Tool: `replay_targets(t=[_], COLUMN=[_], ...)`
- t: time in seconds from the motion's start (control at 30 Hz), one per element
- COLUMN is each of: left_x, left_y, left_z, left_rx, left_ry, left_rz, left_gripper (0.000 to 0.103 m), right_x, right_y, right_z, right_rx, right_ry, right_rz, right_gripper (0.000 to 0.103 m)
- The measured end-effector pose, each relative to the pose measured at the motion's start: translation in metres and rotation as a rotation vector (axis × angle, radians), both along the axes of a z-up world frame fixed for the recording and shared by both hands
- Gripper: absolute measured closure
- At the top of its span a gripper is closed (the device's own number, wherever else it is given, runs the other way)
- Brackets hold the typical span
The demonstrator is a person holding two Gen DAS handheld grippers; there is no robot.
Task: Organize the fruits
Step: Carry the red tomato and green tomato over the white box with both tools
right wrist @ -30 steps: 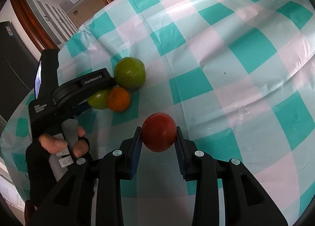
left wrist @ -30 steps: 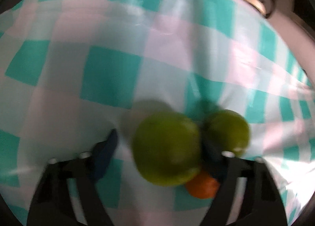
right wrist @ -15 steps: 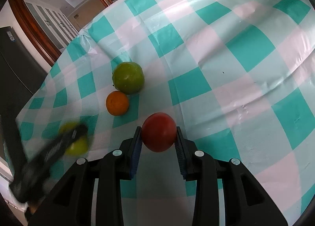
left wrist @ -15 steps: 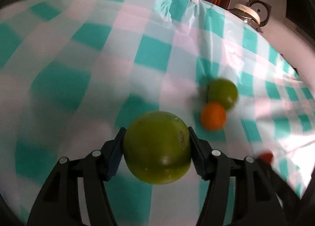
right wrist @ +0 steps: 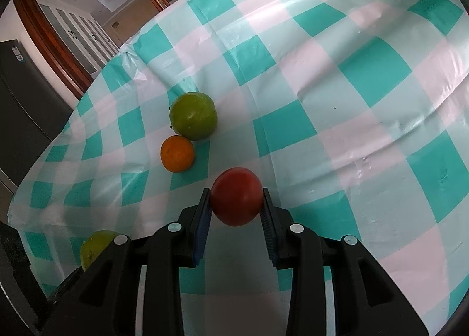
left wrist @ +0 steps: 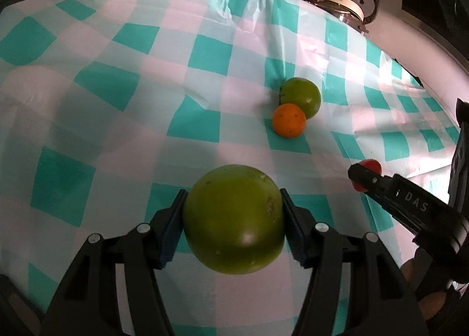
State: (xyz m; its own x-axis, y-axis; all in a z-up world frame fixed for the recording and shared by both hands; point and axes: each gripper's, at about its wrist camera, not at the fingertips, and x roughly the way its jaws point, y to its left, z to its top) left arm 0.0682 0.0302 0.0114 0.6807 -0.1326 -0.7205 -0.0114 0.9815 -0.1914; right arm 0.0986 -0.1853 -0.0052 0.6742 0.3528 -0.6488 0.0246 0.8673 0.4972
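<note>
Fruit sorting: left gripper (left wrist: 233,220) clamps big green fruit (left wrist: 234,218), right gripper (right wrist: 236,204) clamps red fruit (right wrist: 236,196) (both lifted clear, likely for regrouping); orange (right wrist: 177,153) and second green fruit (right wrist: 193,115) touching, mid-table, well off edges

Tablecloth (left wrist: 205,51) looked like glossy creased plastic sheet. Green fruit (left wrist: 234,220) had smooth waxy skin, red fruit (right wrist: 236,196) smooth semi-matt, orange (left wrist: 289,120) pitted. Gripper bodies matt black plastic.
</note>
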Motion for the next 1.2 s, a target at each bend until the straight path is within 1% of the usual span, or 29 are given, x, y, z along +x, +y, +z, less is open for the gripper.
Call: replay_targets(t=[0.2, 0.3, 0.43, 0.53, 0.63, 0.7, 0.77, 0.9, 1.0, 1.2], left_x=[-0.001, -0.005, -0.019, -0.045, -0.073, -0.089, -0.106, -0.138, -0.162, -0.207], left_y=[0.000, 0.001, 0.003, 0.004, 0.000, -0.005, -0.012, -0.033, -0.054, -0.106], left_z=[0.005, 0.009, 0.016, 0.020, 0.023, 0.024, 0.026, 0.031, 0.032, 0.031], left_rx=[0.004, 0.007, 0.022, 0.026, 0.033, 0.028, 0.038, 0.051, 0.070, 0.139], left_ry=[-0.020, -0.045, -0.074, -0.086, -0.107, -0.110, -0.117, -0.128, -0.132, -0.153], left_rz=[0.006, 0.018, 0.028, 0.027, 0.007, -0.025, -0.056, -0.131, -0.199, -0.360], left_gripper=[0.042, 0.042, 0.042, 0.042, 0.042, 0.042, 0.042, 0.042, 0.042, 0.042], right_x=[-0.001, -0.003, -0.015, -0.044, -0.093, -0.117, -0.145, -0.194, -0.234, -0.295], right_y=[-0.002, -0.004, -0.007, -0.011, -0.011, -0.011, -0.013, -0.024, -0.041, -0.085], right_z=[0.001, 0.002, 0.009, 0.009, 0.017, 0.022, 0.030, 0.046, 0.055, 0.055], right_rx=[0.007, 0.009, 0.012, 0.039, 0.041, 0.029, -0.005, -0.062, -0.105, -0.146], right_ry=[-0.012, -0.018, -0.059, -0.036, -0.061, -0.075, -0.090, -0.139, -0.169, -0.189], right_rz=[-0.016, -0.031, -0.032, -0.044, -0.046, -0.038, -0.023, -0.017, -0.030, -0.089], right_gripper=[0.070, 0.070, 0.070, 0.070, 0.070, 0.070, 0.070, 0.070, 0.070, 0.070])
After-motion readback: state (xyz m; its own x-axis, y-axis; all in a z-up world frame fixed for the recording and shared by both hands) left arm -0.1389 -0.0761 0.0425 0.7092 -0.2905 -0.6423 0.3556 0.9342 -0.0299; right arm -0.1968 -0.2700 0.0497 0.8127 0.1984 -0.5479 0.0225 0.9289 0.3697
